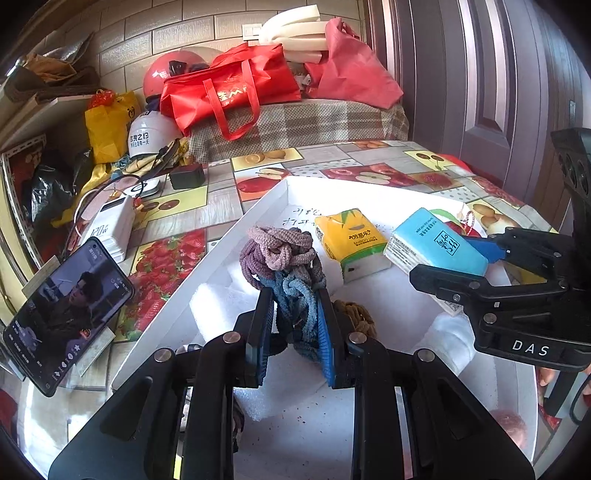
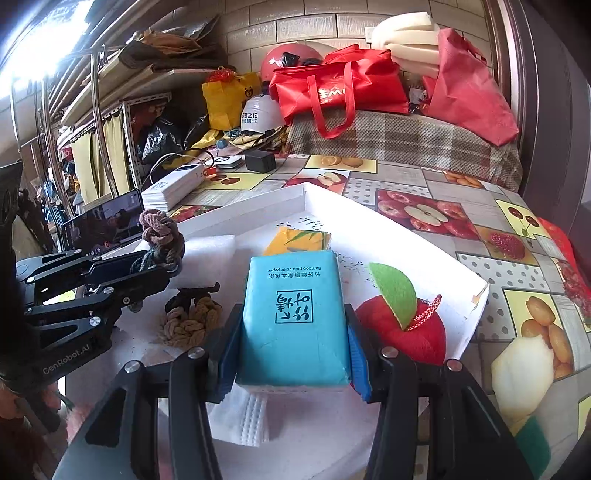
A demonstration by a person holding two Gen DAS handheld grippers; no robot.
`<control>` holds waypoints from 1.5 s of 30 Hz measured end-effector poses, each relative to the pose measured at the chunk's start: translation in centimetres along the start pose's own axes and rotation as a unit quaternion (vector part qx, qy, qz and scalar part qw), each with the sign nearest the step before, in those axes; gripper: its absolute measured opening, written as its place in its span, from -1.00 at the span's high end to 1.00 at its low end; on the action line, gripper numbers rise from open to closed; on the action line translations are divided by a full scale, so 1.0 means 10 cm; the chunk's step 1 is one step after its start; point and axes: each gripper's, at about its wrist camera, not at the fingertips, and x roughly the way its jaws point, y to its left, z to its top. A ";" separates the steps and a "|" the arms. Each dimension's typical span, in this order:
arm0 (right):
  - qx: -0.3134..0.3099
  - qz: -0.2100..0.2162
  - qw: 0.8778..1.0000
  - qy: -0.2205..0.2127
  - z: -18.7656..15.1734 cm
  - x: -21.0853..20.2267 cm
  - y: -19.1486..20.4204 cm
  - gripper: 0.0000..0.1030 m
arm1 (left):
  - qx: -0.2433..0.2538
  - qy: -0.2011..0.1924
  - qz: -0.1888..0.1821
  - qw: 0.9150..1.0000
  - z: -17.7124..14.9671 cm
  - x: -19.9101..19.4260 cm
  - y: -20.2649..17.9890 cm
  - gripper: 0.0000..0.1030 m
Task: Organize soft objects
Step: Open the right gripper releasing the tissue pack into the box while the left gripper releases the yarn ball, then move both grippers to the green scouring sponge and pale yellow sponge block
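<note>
Fruit-print table (image 1: 207,206) holds white tray (image 1: 258,206). Centre frame, left gripper (image 1: 295,325) clamps knotted rope bundle (image 1: 280,258); right of frame, right gripper (image 2: 293,354) squeezes blue tissue pack (image 2: 295,314). Best to lower both gently and release only once they're seated in tray.

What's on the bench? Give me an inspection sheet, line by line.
Surface: fruit-print tablecloth; white tray on it, foam sheet inside.
Job's things: blue tissue pack; yellow tissue pack; mauve-blue cord bundle; tan cord knot; plush apple, all over or in the tray.
Clutter: phone, power bank, black charger, beside the tray.
Grippers: left gripper shut on the cord bundle; right gripper shut on the blue tissue pack.
Cables: black and white leads at the power bank.
Surroundings: red bags, helmets, shelving, brick wall.
</note>
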 end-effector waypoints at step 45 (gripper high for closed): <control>0.011 -0.048 0.996 -0.071 -0.01 -0.25 -0.03 -1.00 | -0.046 -0.087 0.092 0.991 -0.05 -0.39 0.18 -1.00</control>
